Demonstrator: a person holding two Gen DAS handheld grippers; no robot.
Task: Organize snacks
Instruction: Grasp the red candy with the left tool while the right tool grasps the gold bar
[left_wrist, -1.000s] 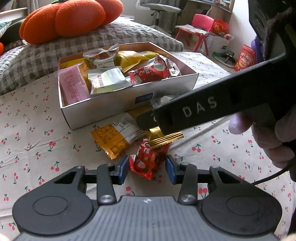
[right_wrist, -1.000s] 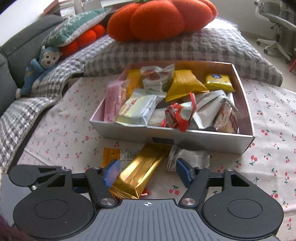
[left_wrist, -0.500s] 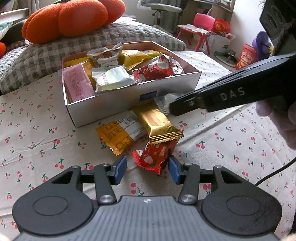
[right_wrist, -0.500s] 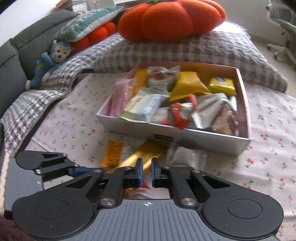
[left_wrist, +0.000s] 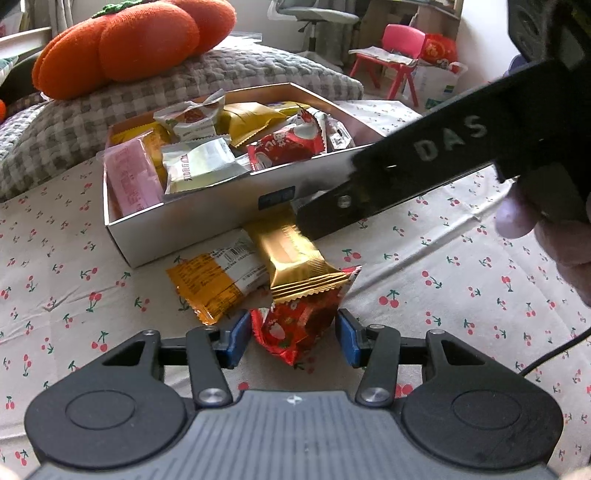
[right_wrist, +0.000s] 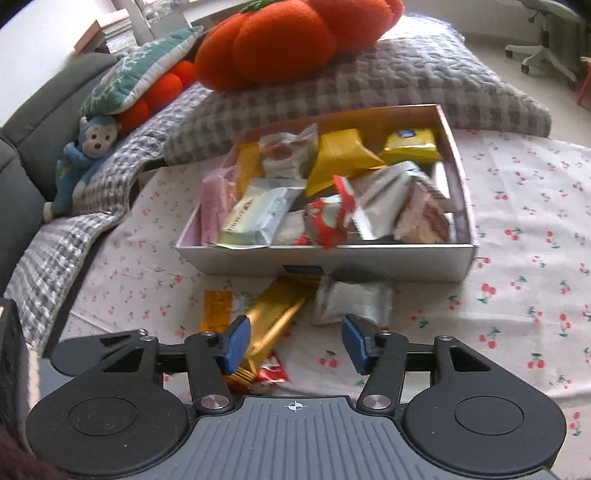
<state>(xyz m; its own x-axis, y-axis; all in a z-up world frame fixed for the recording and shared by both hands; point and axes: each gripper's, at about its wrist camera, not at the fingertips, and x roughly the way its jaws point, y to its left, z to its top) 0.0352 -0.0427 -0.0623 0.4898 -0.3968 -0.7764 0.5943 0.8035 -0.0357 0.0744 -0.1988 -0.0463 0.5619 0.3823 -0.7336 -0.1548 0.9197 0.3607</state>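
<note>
A white box (left_wrist: 192, 221) full of wrapped snacks stands on the cherry-print cloth, also seen as the box (right_wrist: 369, 262) in the right wrist view. In front of it lie a gold bar (left_wrist: 291, 254), an orange-and-white packet (left_wrist: 218, 277) and a red packet (left_wrist: 299, 325). My left gripper (left_wrist: 293, 339) is open around the red packet, which rests on the cloth under the gold bar's end. My right gripper (right_wrist: 293, 341) has its jaws opening with nothing gripped. The gold bar (right_wrist: 273, 321) runs past its left pad, and a silver packet (right_wrist: 351, 301) lies ahead. Its black finger (left_wrist: 332, 214) hovers over the gold bar.
A grey checked pillow (right_wrist: 369, 81) with an orange pumpkin cushion (left_wrist: 129, 40) lies behind the box. A blue monkey plush (right_wrist: 85, 158) sits on the sofa at left. A hand (left_wrist: 546, 236) holds the right gripper. A pink chair (left_wrist: 399, 48) stands far off.
The right gripper's jaws went from open to shut and have opened again. Its finger drew back to the right, then returned over the gold bar. The left gripper's jaws stand slightly wider.
</note>
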